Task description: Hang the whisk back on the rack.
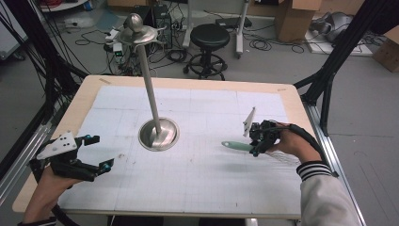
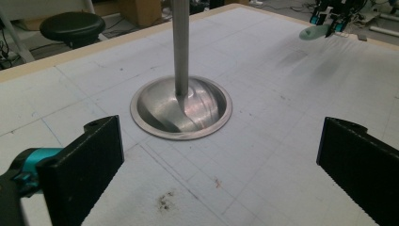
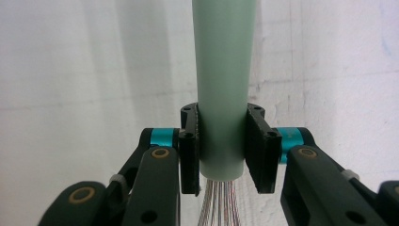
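Now the right gripper (image 3: 221, 150) has its jaws clamped on the pale green handle of a whisk (image 1: 236, 146), wires trailing back toward the hand, handle pointing at the metal stand (image 1: 158, 133) in mid-table. The whisk hangs just above the mat, so the pick-up looks done and the carry is beginning. Next, likely, it goes toward the stand, keeping clear of its pole. The left gripper (image 1: 100, 151) waits at the near left, jaws wide and empty.
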Demonstrator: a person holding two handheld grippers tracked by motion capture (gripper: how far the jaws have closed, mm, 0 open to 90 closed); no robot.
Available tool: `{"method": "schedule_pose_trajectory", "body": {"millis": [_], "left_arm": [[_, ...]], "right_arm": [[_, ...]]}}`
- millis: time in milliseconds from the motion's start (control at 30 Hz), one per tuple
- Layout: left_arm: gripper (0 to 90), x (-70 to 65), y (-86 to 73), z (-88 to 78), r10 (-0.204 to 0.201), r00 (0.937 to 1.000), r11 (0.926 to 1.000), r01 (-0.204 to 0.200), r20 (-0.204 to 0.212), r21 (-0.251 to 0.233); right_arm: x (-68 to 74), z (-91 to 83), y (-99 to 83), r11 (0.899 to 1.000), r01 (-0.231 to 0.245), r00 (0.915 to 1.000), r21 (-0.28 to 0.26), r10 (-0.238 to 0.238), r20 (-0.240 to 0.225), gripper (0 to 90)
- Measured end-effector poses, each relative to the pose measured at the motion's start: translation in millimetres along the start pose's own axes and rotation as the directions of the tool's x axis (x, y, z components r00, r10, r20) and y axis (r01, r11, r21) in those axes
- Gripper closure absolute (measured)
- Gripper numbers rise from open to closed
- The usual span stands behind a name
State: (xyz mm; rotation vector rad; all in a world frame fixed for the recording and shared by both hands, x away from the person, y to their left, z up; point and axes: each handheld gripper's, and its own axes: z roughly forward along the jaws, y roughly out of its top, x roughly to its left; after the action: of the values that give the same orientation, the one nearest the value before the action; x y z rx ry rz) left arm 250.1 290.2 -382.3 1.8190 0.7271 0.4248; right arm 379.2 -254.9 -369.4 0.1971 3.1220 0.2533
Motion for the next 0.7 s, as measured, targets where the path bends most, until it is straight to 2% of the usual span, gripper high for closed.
{"method": "schedule_pose_trajectory", "body": {"millis": [200,333,433,533,700], "left_arm": [[1.7,0.1,-1.1,1.1,-0.002,1.0,1.0,0.002,-0.002,0.006],[1.7,0.1,-1.0,1.1,-0.002,1.0,1.0,0.002,0.0,0.005],[1.7,0.0,-1.0,0.9,-0.003,1.0,1.0,0.003,-0.001,0.004],[1.7,-0.3,-1.0,0.7,-0.002,1.0,1.0,0.002,0.0,0.004],[1.7,-0.6,-1.3,0.6,-0.004,1.0,1.0,0.004,-0.001,0.004]], "right_arm": [[9.7,-16.5,-0.1,0.998,0.006,1.0,-0.064,-0.005,0.002,69.5],[13.1,-28.3,-0.6,0.992,0.009,0.9999,-0.124,-0.01,-0.007,69.5],[16.9,-38.1,-1.2,0.986,-0.014,0.9998,-0.168,0.012,-0.014,69.5],[21.2,-47.6,-1.9,0.979,-0.007,0.9999,-0.206,0.005,-0.014,69.5],[27.8,-63.4,-2.5,0.959,-0.009,0.9998,-0.282,0.004,-0.019,69.4]]}}
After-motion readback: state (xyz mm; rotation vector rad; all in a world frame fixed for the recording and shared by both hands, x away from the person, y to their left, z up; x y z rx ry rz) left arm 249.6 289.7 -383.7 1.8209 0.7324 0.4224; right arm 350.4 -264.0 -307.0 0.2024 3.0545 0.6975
